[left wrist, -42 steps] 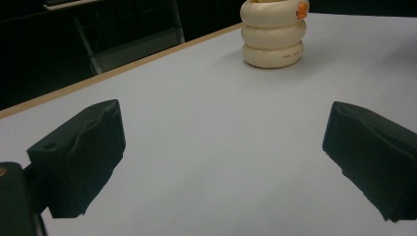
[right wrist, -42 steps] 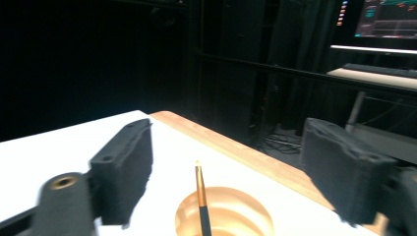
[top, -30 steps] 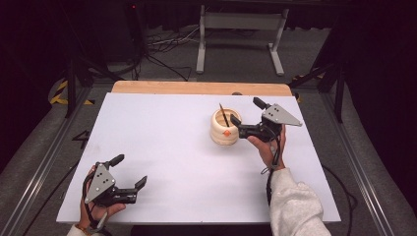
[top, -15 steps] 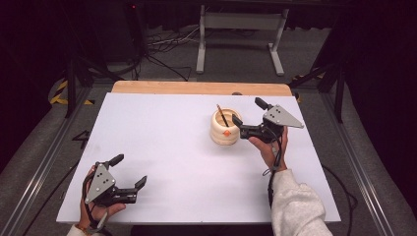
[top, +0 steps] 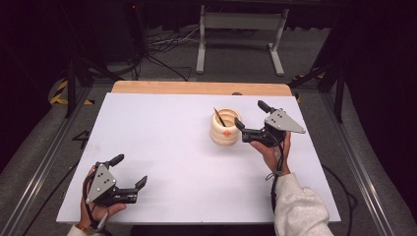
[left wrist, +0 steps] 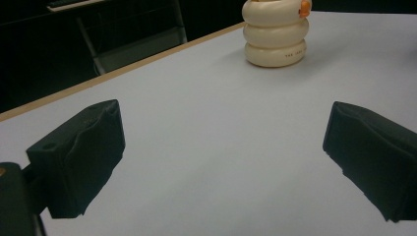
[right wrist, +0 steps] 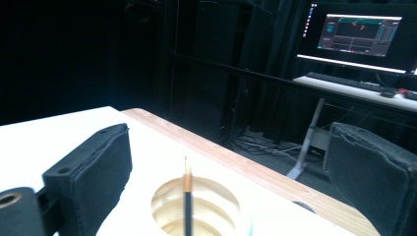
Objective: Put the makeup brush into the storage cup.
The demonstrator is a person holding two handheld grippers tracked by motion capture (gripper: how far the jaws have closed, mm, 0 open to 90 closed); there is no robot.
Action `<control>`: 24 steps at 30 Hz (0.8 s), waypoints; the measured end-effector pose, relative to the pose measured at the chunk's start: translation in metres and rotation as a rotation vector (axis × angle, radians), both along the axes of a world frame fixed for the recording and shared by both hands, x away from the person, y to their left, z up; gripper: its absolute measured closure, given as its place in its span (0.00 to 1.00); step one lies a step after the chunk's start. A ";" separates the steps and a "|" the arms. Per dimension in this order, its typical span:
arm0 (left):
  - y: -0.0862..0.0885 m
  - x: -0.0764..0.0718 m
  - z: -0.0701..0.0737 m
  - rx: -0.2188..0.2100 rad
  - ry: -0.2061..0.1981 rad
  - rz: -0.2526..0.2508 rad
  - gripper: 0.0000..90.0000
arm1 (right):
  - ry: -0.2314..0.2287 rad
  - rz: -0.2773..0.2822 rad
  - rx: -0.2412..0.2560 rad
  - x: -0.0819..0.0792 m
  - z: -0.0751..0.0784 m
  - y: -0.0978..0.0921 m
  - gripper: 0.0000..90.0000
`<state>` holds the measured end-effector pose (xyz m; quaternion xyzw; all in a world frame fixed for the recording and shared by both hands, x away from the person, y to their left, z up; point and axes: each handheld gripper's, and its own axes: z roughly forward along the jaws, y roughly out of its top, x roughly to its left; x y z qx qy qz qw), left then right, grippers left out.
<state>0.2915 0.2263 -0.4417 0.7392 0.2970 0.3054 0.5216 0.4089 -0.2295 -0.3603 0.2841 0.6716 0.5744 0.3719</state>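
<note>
Jaws spread above white table [top: 187, 147]; dark room, lit monitor [right wrist: 364, 32].

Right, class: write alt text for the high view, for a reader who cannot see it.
A person's right tongs, open, sit against a cream ringed holder with a thin brush standing in it, on a white table. The left tongs rest open near the table's front left corner.

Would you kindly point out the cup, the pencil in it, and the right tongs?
cup [top: 223, 138], high view, front wall.
pencil [right wrist: 187, 206], right gripper view, dark shaft.
right tongs [top: 250, 121], high view, gap between the tips.
</note>
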 end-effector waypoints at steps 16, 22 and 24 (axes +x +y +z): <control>-0.001 0.001 0.000 0.007 0.003 0.006 0.03 | 0.003 -0.017 -0.056 -0.009 -0.002 -0.005 0.06; -0.001 0.001 -0.001 0.007 0.003 0.007 0.03 | 0.002 -0.012 -0.075 -0.013 -0.003 -0.007 0.06; -0.001 0.001 -0.001 0.008 0.004 0.008 0.03 | -0.001 -0.011 -0.074 -0.015 -0.002 -0.008 0.07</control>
